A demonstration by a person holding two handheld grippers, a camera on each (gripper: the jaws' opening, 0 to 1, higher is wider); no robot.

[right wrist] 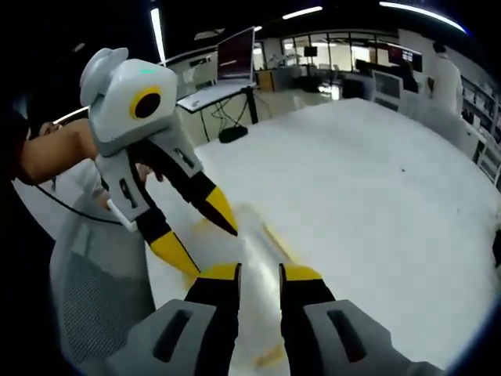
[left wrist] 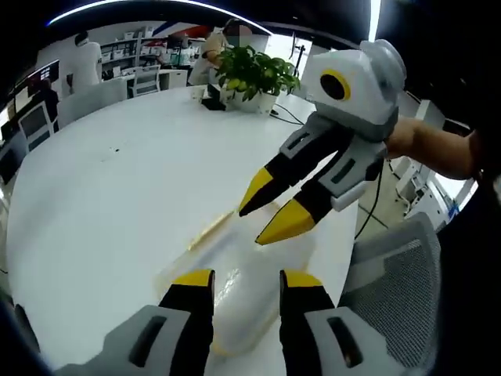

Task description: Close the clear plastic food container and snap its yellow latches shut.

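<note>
Both tongs spread, gripping nothing: left tongs (left wrist: 246, 278) and right tongs (right wrist: 259, 271) hover over container (left wrist: 235, 286) near counter (left wrist: 117, 188) edge. Lid looks down; next, press yellow latch (left wrist: 210, 229) shut.

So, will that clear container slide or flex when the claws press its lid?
The clear container looks thin-walled, so it would probably flex. It seems empty, so likely light and apt to skid on the smooth white table. The left claw and right claw flank it.

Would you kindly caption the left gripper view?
Both tools, left and right, open over the clear plastic food container on the white table.
</note>
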